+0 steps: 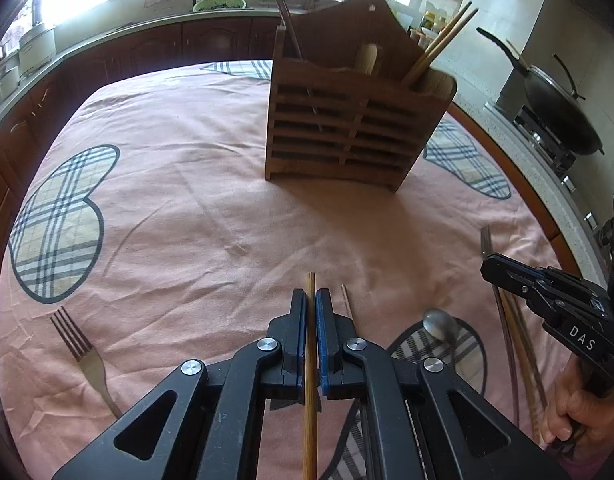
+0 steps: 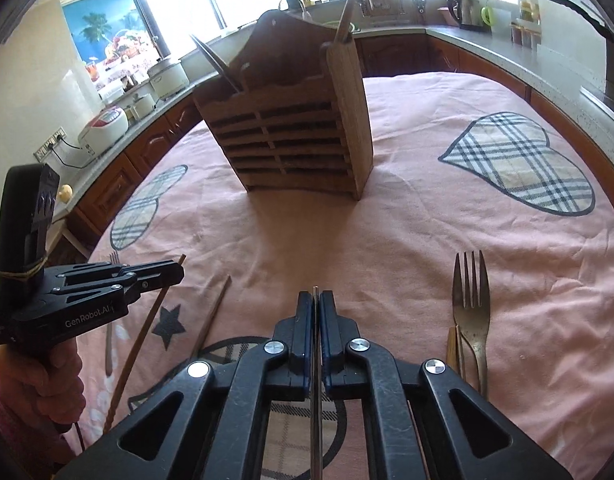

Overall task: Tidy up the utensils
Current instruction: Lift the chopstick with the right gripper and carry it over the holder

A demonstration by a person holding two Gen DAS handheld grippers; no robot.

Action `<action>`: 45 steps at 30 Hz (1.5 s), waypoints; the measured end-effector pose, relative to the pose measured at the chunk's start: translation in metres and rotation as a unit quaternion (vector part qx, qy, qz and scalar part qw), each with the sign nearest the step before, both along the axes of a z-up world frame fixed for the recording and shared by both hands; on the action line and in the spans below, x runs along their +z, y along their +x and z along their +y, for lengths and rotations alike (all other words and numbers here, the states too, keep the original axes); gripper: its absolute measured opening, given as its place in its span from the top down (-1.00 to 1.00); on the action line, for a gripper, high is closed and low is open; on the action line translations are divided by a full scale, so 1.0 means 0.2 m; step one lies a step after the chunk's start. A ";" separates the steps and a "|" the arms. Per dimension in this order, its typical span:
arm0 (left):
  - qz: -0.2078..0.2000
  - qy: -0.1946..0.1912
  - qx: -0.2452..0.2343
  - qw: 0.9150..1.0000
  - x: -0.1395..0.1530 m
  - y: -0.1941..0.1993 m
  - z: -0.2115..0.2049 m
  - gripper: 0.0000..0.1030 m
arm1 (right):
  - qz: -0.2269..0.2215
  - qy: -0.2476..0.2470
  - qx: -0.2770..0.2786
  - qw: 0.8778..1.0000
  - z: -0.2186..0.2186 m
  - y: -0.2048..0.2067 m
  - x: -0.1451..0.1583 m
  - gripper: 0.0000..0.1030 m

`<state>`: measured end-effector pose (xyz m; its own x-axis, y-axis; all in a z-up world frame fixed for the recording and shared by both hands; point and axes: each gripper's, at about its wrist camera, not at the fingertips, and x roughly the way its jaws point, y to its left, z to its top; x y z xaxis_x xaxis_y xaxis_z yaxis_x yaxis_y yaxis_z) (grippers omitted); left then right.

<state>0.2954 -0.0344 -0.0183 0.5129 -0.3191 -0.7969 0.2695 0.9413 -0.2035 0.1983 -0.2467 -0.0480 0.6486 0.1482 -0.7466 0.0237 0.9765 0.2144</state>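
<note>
1. At twelve o'clock on the pink cloth, the slatted wooden utensil holder already holds a few chopsticks and handles.
2. Your left gripper is clenched on a bamboo chopstick; your right gripper pinches a thin metal rod.
3. Both forks, a steel spoon and loose chopsticks remain at six o'clock.

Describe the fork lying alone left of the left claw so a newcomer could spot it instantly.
Start at the slatted wooden utensil holder standing on the pink heart-patterned tablecloth. Come toward the near left edge: the four-tined metal fork lies alone beside a plaid heart, tines pointing away, with no chopsticks nearby.
</note>
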 end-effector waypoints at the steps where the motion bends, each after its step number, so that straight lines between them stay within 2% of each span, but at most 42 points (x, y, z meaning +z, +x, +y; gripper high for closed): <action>1: -0.008 -0.007 0.001 1.000 0.04 -0.03 0.02 0.94 | -0.009 0.004 0.000 1.000 0.00 -0.01 0.04 0.92; 9: -0.072 -0.038 0.010 0.997 0.34 -0.25 0.16 0.94 | -0.088 0.011 0.001 0.996 0.01 -0.09 0.34 0.92; 15: -0.107 -0.052 0.016 0.993 0.50 -0.40 0.25 0.94 | -0.134 0.007 -0.001 0.991 0.02 -0.16 0.51 0.92; 22: -0.133 -0.064 0.025 0.989 0.60 -0.50 0.33 0.94 | -0.164 0.004 -0.001 0.986 0.02 -0.20 0.60 0.92; 29: -0.165 -0.089 0.045 0.981 0.65 -0.55 0.40 0.94 | -0.184 -0.001 -0.007 0.983 0.01 -0.22 0.66 0.92; 39: -0.186 -0.105 0.058 0.975 0.69 -0.51 0.44 0.94 | -0.219 -0.003 -0.020 0.976 -0.02 -0.22 0.76 0.92; 45: -0.213 -0.122 0.067 0.967 0.77 -0.46 0.47 0.94 | -0.241 -0.006 -0.030 0.970 -0.04 -0.17 0.81 0.92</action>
